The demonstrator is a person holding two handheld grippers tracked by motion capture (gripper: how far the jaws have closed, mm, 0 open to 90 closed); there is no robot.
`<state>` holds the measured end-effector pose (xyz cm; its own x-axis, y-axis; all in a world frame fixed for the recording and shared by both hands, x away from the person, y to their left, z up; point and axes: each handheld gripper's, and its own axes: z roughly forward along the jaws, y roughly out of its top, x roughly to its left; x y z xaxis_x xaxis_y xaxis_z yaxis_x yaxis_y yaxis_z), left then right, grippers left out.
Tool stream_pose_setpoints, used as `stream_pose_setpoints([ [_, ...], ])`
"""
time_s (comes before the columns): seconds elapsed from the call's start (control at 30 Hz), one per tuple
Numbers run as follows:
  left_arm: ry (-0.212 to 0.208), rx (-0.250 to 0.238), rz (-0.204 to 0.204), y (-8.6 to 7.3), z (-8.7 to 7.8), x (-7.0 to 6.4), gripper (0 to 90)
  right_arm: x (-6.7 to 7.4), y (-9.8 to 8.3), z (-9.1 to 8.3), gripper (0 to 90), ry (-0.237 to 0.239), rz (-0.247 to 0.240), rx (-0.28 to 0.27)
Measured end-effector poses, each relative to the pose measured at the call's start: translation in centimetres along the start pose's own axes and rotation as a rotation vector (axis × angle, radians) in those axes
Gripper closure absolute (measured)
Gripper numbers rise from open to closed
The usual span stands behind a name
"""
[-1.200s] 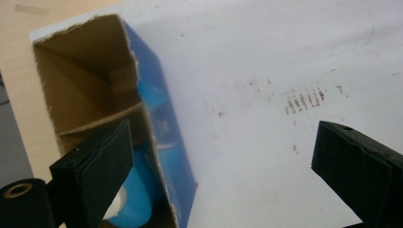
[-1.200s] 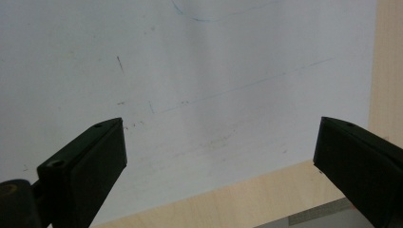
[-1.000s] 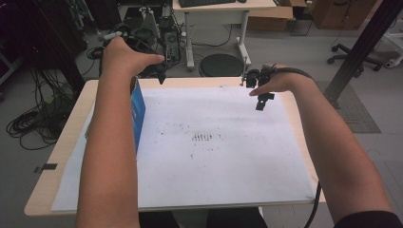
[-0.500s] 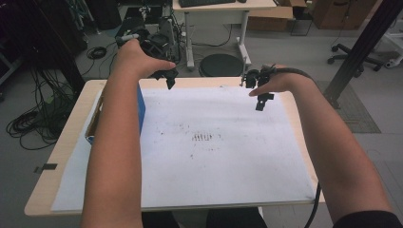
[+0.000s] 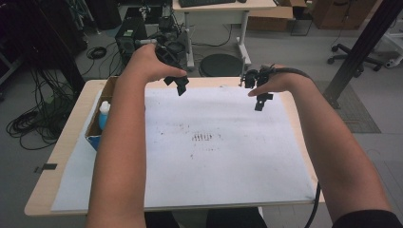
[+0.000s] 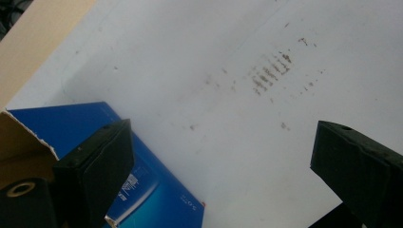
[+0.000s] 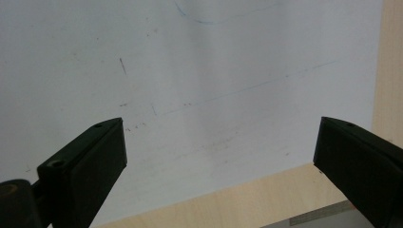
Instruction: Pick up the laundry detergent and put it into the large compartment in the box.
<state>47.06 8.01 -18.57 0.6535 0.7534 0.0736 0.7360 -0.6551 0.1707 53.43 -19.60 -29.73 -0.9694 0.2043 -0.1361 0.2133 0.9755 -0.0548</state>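
Observation:
A large white paper sheet covers the wooden table, with a patch of brown marks near its middle. At the table's left side stands an open blue cardboard box with a white-capped bottle inside. My left gripper hangs open over the sheet's far edge, right of the box. The left gripper view looks down on the blue box and the stained paper between wide-apart jaws. My right gripper is open above the sheet's far right part, with bare paper under it.
Beyond the table's far edge are a second desk, a round black stool, computer gear and floor cables. A black post rises at the right. The right gripper's cable hangs off the table's near right corner.
My left hand and gripper have swung rightward from above the blue box to over the sheet's far edge. The box now shows uncovered. The right gripper has stayed put.

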Motion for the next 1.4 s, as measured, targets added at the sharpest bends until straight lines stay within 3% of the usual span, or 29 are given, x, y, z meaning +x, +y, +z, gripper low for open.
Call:
stream_pose_setpoints([
  [0.17, 0.021, 0.012, 0.034, 0.1, 0.6, 0.1, 7.9, 0.1, 0.0, -0.1, 3.3, -0.001, 0.003, -0.006],
  [0.4, 0.012, 0.028, 0.097, 0.1, 1.1, -0.3, 8.0, 0.5, -0.1, -0.5, 3.3, -0.011, 0.008, -0.012],
  [0.77, 0.01, 0.057, 0.104, 0.9, 2.3, 0.4, 7.9, 0.6, 0.3, -0.6, 3.2, -0.005, 0.011, -0.023],
  [1.4, -0.015, 0.051, 0.087, 1.4, 2.9, 0.6, 7.7, 0.2, 0.2, -0.3, 3.3, -0.002, 0.008, -0.02],
])
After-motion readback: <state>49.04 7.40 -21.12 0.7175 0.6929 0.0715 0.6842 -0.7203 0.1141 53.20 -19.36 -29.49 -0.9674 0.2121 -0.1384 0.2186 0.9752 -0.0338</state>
